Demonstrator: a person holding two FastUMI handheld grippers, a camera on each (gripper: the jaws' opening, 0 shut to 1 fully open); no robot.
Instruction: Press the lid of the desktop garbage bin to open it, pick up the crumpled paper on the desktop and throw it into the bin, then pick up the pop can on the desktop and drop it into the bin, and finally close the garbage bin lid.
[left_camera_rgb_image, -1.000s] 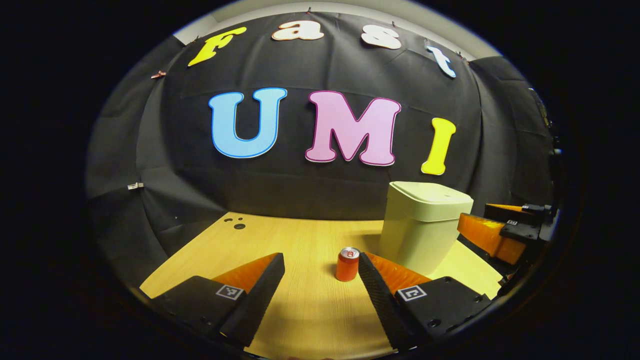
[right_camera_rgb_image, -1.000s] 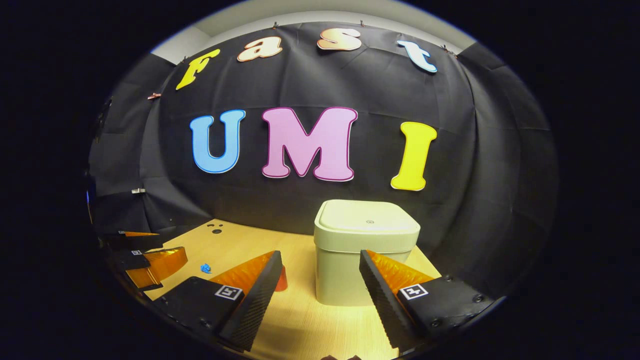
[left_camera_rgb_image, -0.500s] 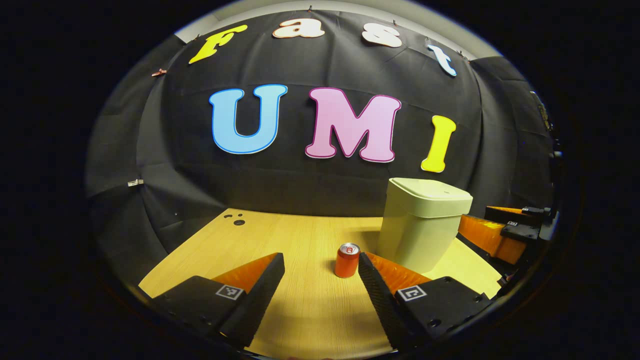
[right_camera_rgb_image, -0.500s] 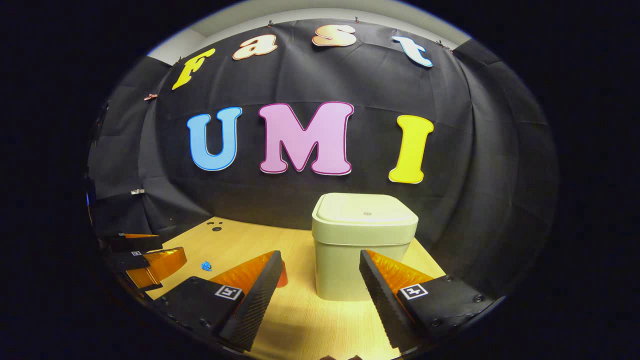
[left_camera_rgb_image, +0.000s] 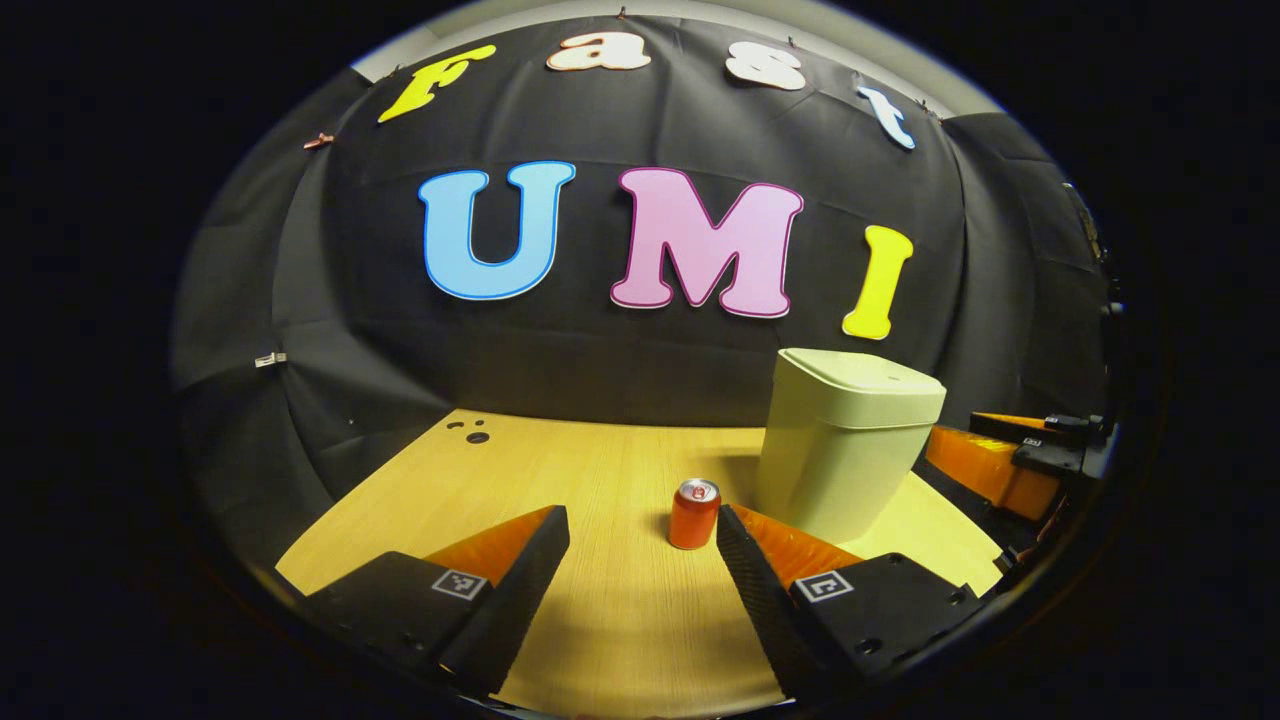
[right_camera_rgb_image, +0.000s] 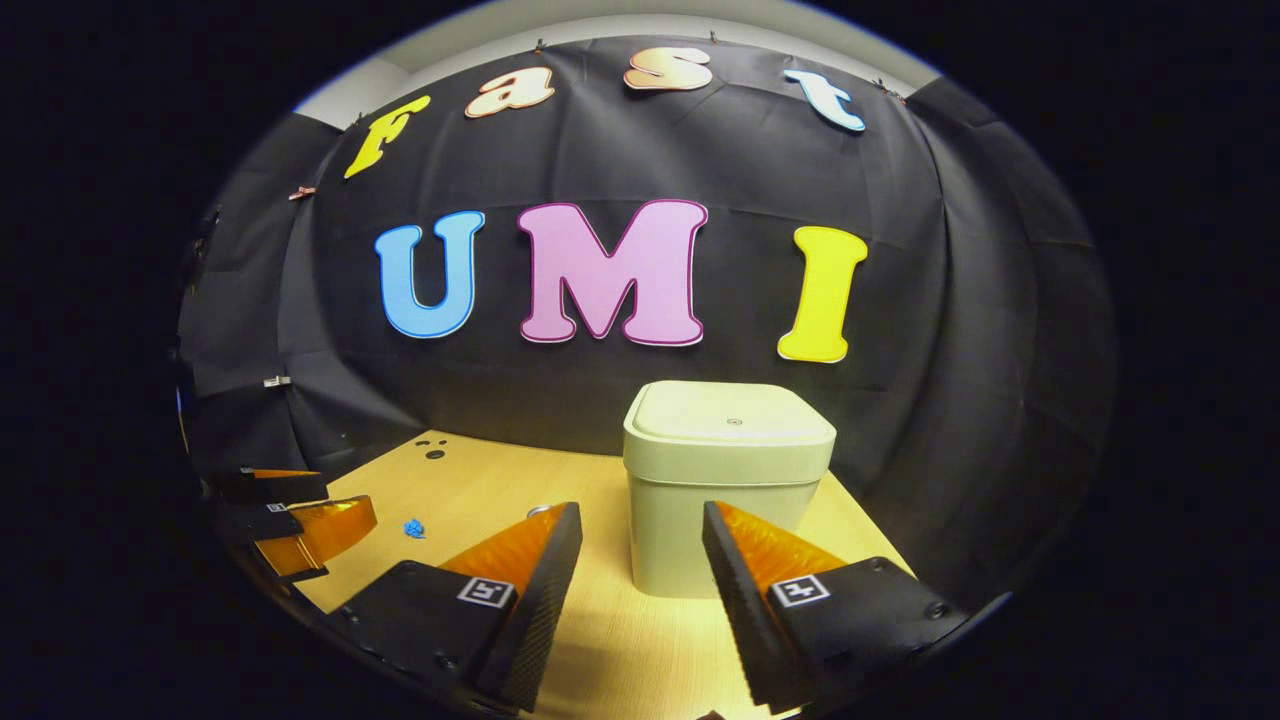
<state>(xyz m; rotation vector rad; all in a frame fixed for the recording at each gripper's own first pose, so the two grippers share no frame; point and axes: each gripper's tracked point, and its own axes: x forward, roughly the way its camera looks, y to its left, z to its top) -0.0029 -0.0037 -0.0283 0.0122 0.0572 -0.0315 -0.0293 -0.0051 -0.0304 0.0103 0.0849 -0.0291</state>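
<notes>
Both claws gape wide and empty: left claw (left_camera_rgb_image: 640, 540) before the pop can (left_camera_rgb_image: 693, 513), right claw (right_camera_rgb_image: 640, 535) facing the lidded garbage bin (right_camera_rgb_image: 728, 480).

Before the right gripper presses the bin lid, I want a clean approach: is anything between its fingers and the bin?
Nothing visible. The right gripper is open and empty, the bin straight ahead, its lid shut and bare.

Matt plastic bin (right_camera_rgb_image: 728, 500), wood-grain desktop (left_camera_rgb_image: 560, 470)
</notes>
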